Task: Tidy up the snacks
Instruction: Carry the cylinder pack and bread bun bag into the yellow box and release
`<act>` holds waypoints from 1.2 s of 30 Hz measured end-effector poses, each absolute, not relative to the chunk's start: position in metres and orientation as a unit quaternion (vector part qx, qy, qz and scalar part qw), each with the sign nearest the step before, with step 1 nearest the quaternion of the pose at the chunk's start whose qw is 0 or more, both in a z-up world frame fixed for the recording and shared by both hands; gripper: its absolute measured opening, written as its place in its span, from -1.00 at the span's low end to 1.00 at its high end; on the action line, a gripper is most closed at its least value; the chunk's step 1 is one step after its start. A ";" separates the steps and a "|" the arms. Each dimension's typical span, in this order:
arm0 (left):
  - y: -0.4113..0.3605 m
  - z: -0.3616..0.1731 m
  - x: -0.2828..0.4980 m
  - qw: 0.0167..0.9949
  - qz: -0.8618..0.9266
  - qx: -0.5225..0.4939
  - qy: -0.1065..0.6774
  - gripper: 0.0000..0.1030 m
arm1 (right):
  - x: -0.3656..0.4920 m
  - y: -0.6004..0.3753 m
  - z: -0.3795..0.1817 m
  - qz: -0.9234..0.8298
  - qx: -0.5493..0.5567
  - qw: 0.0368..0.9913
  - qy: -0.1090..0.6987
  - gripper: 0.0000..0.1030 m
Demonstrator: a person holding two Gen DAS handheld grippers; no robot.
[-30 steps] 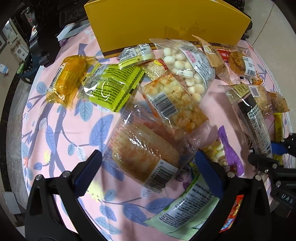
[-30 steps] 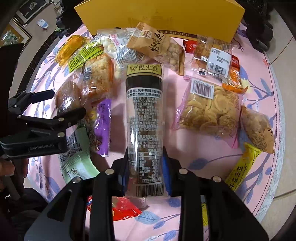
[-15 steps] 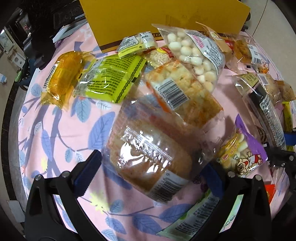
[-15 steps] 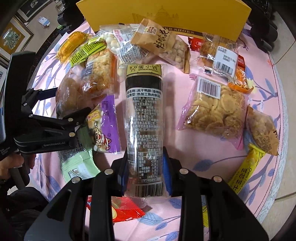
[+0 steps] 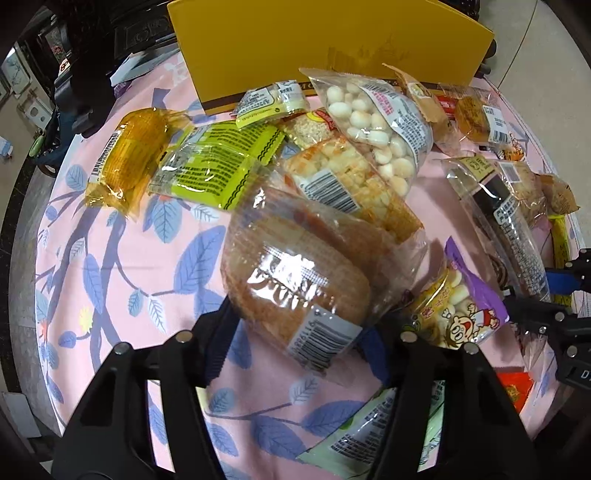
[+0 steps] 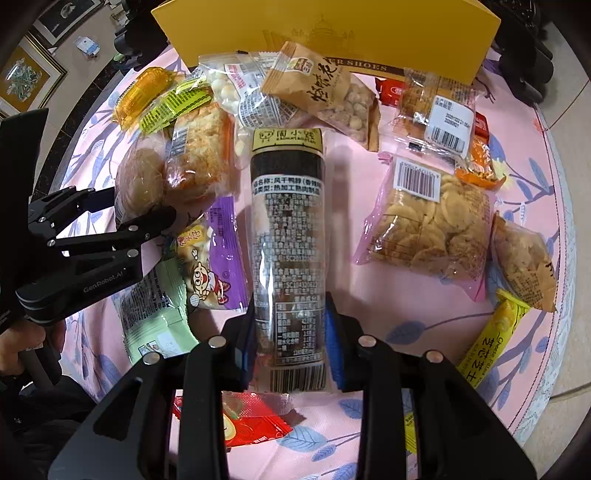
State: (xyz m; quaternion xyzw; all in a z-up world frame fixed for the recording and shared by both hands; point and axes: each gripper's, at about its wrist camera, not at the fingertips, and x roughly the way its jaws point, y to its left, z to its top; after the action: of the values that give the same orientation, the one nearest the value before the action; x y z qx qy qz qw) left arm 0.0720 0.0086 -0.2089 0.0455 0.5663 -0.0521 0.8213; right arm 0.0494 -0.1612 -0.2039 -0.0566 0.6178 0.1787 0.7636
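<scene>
My left gripper is shut on a clear bag of round brown bread, gripping its barcode end; the bag also shows in the right wrist view. My right gripper is shut on a long black-and-clear snack pack, which also shows in the left wrist view. A yellow open box stands at the table's far side. The left gripper shows to the left of the right one.
Many snack packs lie on the pink leaf-print tablecloth: yellow-green wafers, an orange pack, white balls, a purple pack, crackers, a red pack. The round table's edge curves at right.
My left gripper moved forward and closed its fingers onto the bread bag. My right gripper keeps holding the long black pack, nearly still.
</scene>
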 end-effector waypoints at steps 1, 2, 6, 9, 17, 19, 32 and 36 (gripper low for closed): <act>0.009 -0.208 0.072 0.821 -0.052 0.042 0.567 0.18 | 0.049 -0.161 -0.204 0.178 -0.057 0.764 0.617 -0.37; 0.008 -0.208 0.072 0.822 -0.052 0.040 0.566 0.18 | 0.049 -0.161 -0.204 0.179 -0.058 0.764 0.617 -0.37; 0.006 -0.200 0.069 0.825 -0.055 0.026 0.562 0.17 | 0.049 -0.161 -0.202 0.180 -0.062 0.766 0.614 -0.37; 0.006 -0.192 0.067 0.828 -0.056 0.021 0.557 0.16 | 0.049 -0.160 -0.198 0.181 -0.063 0.769 0.610 -0.37; 0.003 -0.162 0.064 0.842 -0.068 0.003 0.536 0.16 | 0.046 -0.163 -0.178 0.186 -0.061 0.783 0.591 -0.37; 0.002 -0.156 0.066 0.844 -0.069 0.001 0.531 0.16 | 0.047 -0.164 -0.174 0.187 -0.061 0.785 0.588 -0.37; 0.002 -0.139 0.075 0.852 -0.066 -0.012 0.520 0.16 | 0.049 -0.170 -0.157 0.181 -0.053 0.796 0.575 -0.37; 0.003 -0.127 0.085 0.856 -0.062 -0.020 0.513 0.16 | 0.058 -0.170 -0.146 0.176 -0.049 0.803 0.567 -0.37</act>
State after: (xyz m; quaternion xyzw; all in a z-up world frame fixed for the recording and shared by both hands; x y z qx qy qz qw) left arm 0.0849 0.0035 -0.1271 -0.0198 0.5128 -0.0618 0.8561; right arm 0.0582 -0.1701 -0.1462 -0.0489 0.5673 0.1762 0.8029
